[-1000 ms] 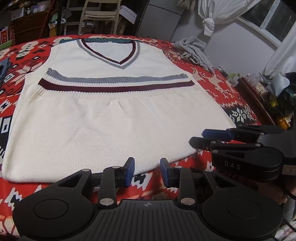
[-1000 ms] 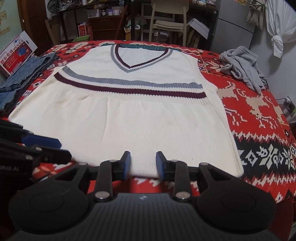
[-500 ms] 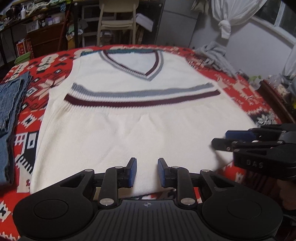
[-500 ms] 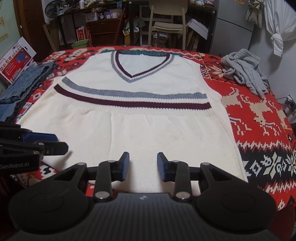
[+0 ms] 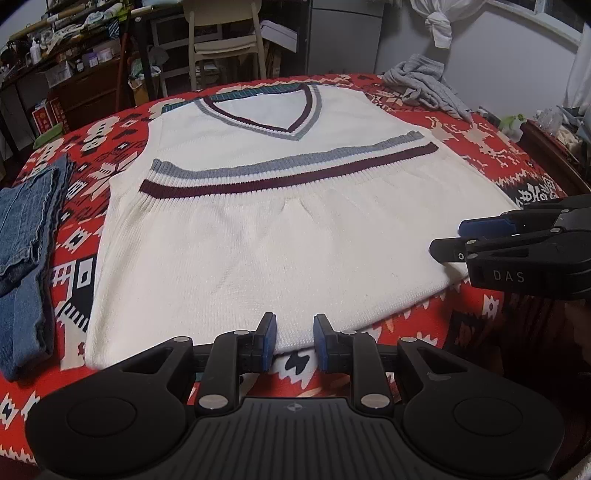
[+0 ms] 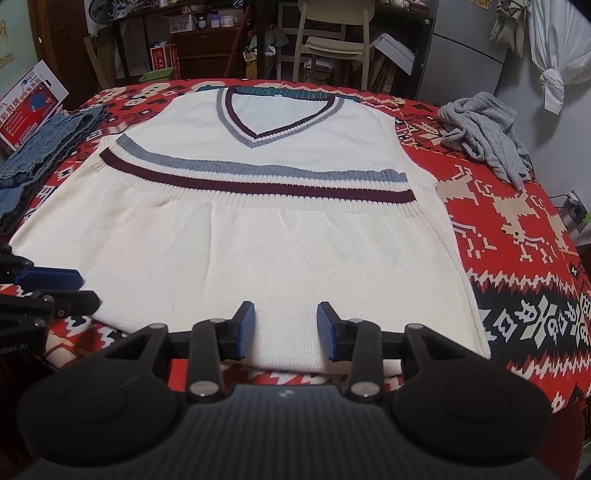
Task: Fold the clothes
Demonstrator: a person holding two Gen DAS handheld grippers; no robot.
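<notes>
A cream knitted vest (image 5: pixel 280 221) with a grey and maroon V-neck and two chest stripes lies flat across the middle of both views, on a red patterned cloth (image 6: pixel 517 229) that covers the table. In the left wrist view the left gripper (image 5: pixel 294 341) sits at the bottom centre, its blue pads a narrow gap apart with nothing between them, just at the vest's near hem. The right gripper (image 6: pixel 285 328) at the bottom centre of the right wrist view is opening, its pads set wider; the vest's near edge lies in the gap, and the pads do not press on it. Each gripper shows in the other's view, at the near corner of the vest on its own side. Folded blue jeans (image 5: pixel 26 251) lie along the left edge of the frame, beside the vest. A crumpled grey garment (image 6: pixel 484 133) lies in the upper right, apart from the vest. Behind the table stand a pale chair (image 6: pixel 332 40), cluttered shelves and a knotted white curtain (image 5: pixel 439 22). Nothing lies on the vest.
</notes>
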